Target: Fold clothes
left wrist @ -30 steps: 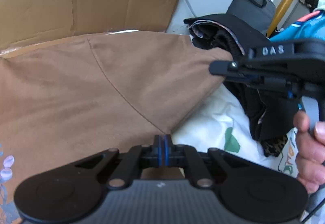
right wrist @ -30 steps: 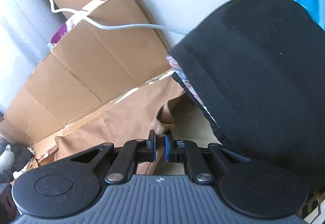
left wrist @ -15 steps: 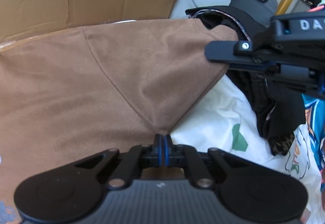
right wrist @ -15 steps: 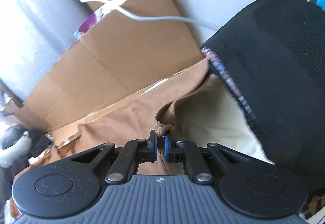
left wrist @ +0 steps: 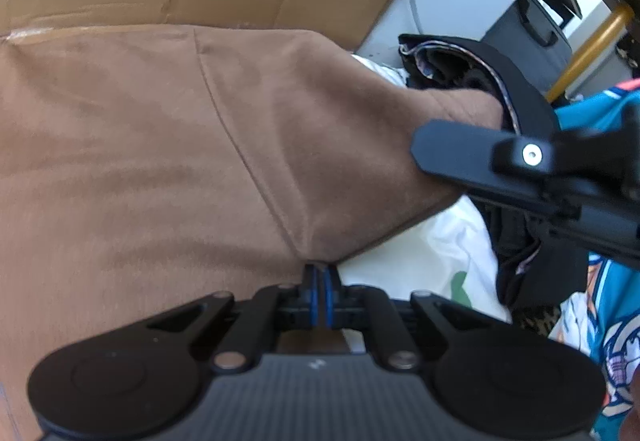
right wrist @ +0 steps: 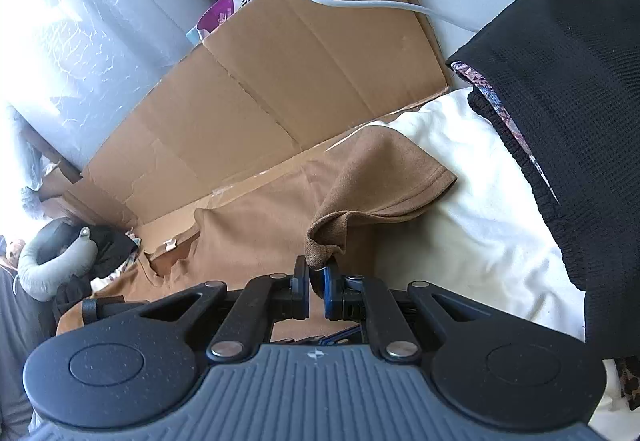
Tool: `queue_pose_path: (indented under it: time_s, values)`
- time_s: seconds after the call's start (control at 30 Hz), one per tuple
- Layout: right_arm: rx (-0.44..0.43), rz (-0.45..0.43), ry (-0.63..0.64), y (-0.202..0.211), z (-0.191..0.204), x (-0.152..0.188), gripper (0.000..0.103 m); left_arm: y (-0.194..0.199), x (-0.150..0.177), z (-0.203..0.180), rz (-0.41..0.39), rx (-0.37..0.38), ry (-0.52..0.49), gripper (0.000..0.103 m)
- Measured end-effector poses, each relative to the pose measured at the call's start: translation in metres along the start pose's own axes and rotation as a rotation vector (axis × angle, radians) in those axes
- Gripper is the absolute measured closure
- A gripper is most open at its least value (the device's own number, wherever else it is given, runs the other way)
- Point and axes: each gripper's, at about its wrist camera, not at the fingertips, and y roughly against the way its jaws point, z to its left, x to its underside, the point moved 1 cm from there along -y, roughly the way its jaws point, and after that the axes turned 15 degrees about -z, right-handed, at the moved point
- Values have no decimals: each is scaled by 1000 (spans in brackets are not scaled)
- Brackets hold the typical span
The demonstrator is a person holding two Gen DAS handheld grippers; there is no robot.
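Note:
A brown garment lies spread over cardboard and fills most of the left wrist view. My left gripper is shut on its near edge, where a seam runs down to the pads. In the right wrist view the same brown garment has one short sleeve lifted and curled. My right gripper is shut on that sleeve's hem. From the left wrist view, the right gripper's black finger reaches in against the sleeve end.
Flattened cardboard leans behind the garment, with a grey cable across it. A black garment lies to the right on a white cloth. A teal printed garment is at the far right, a grey neck pillow far left.
My right gripper has drawn the sleeve away from the black garment toward the brown garment's body, baring white cloth. The left gripper has kept its hold on the near edge.

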Motion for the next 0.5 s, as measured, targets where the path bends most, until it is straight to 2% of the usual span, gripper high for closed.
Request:
queue_pose_path:
  time_s: [0.3, 0.5]
  values:
    - [-1, 4, 9, 6, 8, 2, 97, 59, 11, 26, -62, -69, 95, 97]
    - [-27, 39, 61, -3, 22, 15, 95, 87, 4, 45, -91, -130, 94, 97]
